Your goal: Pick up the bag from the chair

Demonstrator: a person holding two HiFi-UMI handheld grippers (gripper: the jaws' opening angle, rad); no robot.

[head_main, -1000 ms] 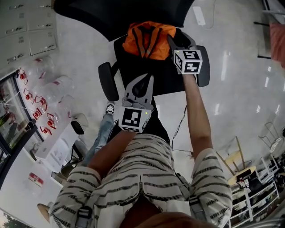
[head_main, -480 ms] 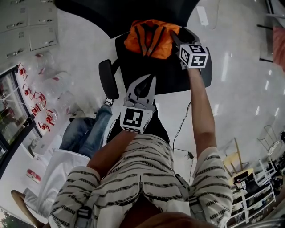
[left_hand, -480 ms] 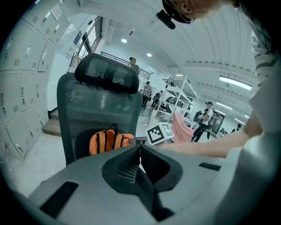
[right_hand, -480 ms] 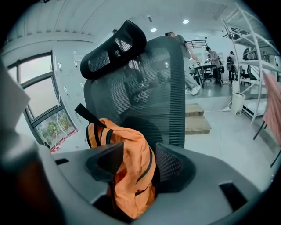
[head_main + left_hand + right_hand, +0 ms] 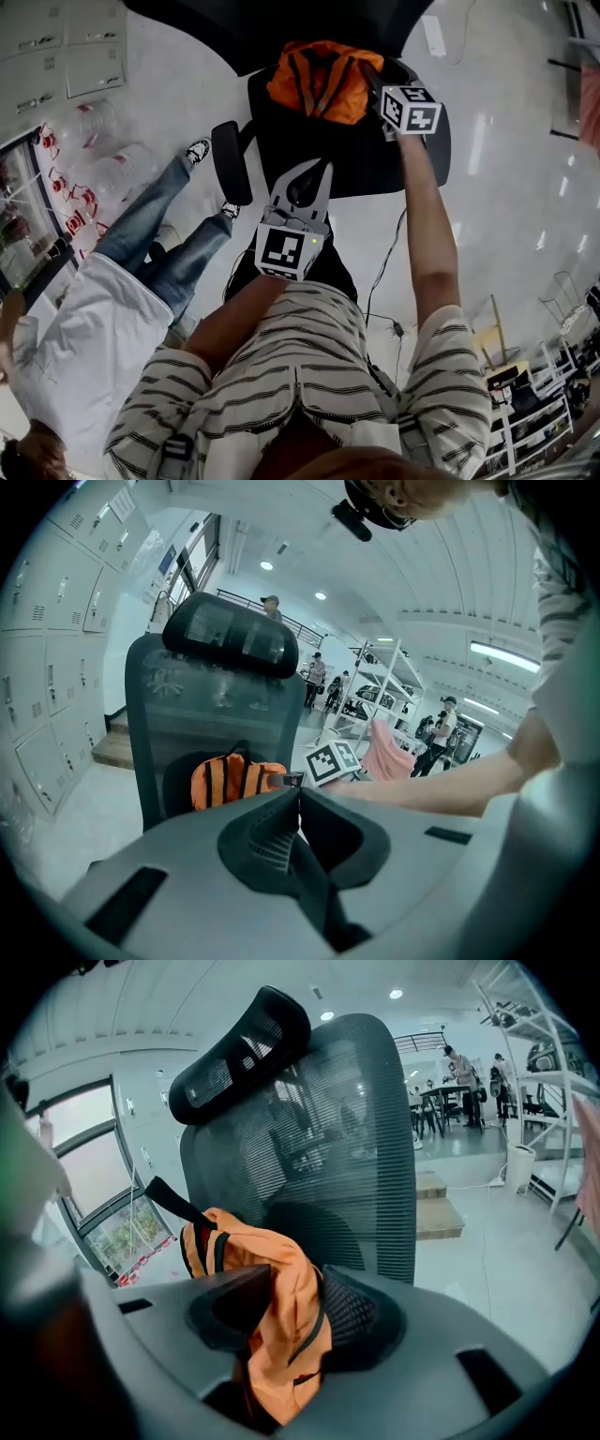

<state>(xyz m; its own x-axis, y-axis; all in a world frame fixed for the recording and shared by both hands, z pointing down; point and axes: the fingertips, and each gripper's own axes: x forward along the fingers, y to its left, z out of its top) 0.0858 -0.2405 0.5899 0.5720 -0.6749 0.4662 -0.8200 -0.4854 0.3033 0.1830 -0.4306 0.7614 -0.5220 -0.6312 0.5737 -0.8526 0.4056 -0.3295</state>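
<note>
An orange bag (image 5: 323, 82) with dark stripes lies on the seat of a black mesh office chair (image 5: 361, 164). My right gripper (image 5: 372, 82) reaches over the seat's right side and is shut on the bag. In the right gripper view, orange fabric (image 5: 258, 1241) is bunched between the two jaws of the right gripper (image 5: 291, 1288). My left gripper (image 5: 314, 169) hangs over the seat's front edge, short of the bag, with nothing in it. In the left gripper view its jaws meet at the left gripper (image 5: 298, 797), and the bag (image 5: 230, 780) sits beyond against the chair's backrest (image 5: 220, 705).
A person in a white shirt and jeans (image 5: 103, 309) stands close at the chair's left. The chair's armrests (image 5: 229, 161) flank the seat. Lockers (image 5: 56, 47) line the far left. A cable (image 5: 384, 272) trails on the floor, and shelving (image 5: 544, 403) stands at the lower right.
The person in the white shirt has walked into view at the left. My right gripper has edged slightly further along the bag. The left gripper has hardly moved.
</note>
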